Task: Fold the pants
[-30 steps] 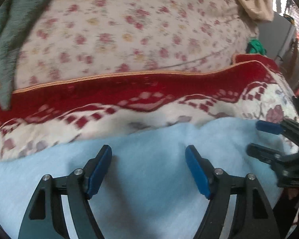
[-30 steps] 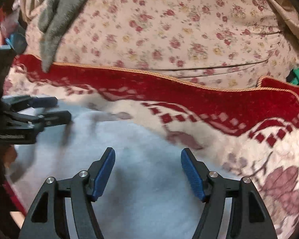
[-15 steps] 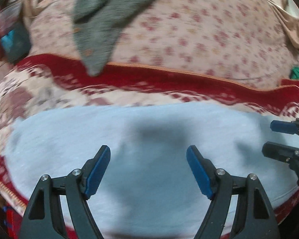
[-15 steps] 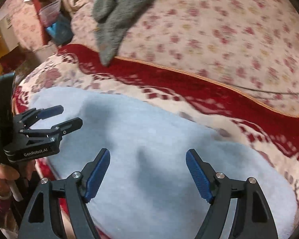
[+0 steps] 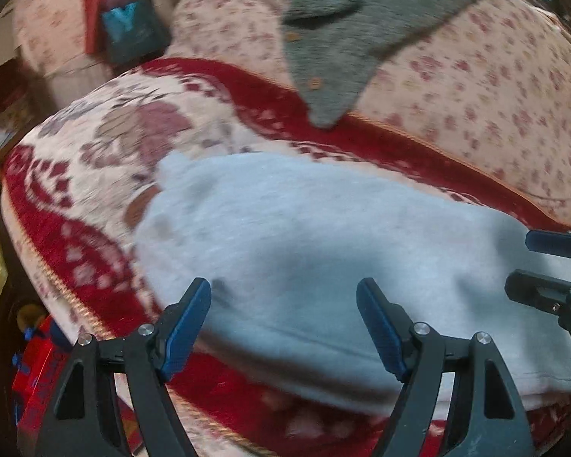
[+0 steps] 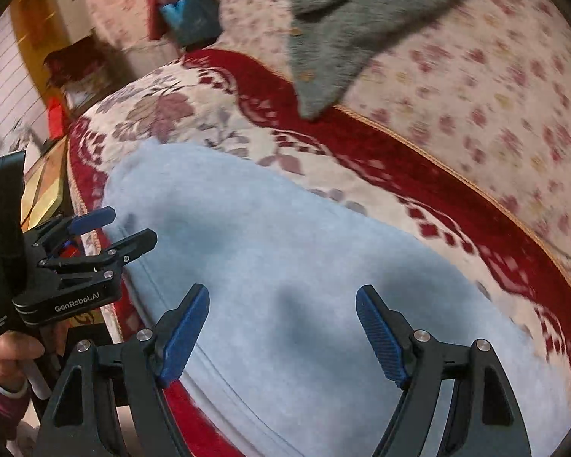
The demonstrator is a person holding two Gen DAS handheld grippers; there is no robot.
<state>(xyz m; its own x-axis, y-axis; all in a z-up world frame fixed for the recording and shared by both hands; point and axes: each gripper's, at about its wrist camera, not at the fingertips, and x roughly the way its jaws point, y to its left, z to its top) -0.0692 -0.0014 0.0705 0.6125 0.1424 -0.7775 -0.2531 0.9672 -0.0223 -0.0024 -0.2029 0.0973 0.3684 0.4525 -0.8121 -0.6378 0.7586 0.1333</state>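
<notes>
Light blue pants [image 5: 304, 236] [image 6: 285, 236] lie flat along the front of a red and cream patterned blanket [image 5: 106, 144] [image 6: 163, 110]; their left end and hemmed front edge show. My left gripper [image 5: 283, 289] hovers open over the left part near the front edge, with nothing between its blue pads. My right gripper [image 6: 282, 293] is open too, above the pants further right. Each gripper shows in the other's view: the right gripper [image 5: 523, 264] at the right edge, the left gripper [image 6: 131, 224] at the pants' left end, held by a hand [image 6: 11, 358].
A grey buttoned cardigan [image 5: 342, 38] [image 6: 335, 38] hangs over the floral-covered cushion [image 5: 495, 87] behind the blanket. A blue item [image 5: 129, 26] sits at the back left. A red box [image 5: 34, 365] lies below the blanket's left front edge. Wooden furniture [image 6: 34, 38] stands at left.
Both grippers have swept left along the pants, so the pants' left end and the blanket's left edge are now in view. The right jaws have widened slightly. Nothing was taken hold of.
</notes>
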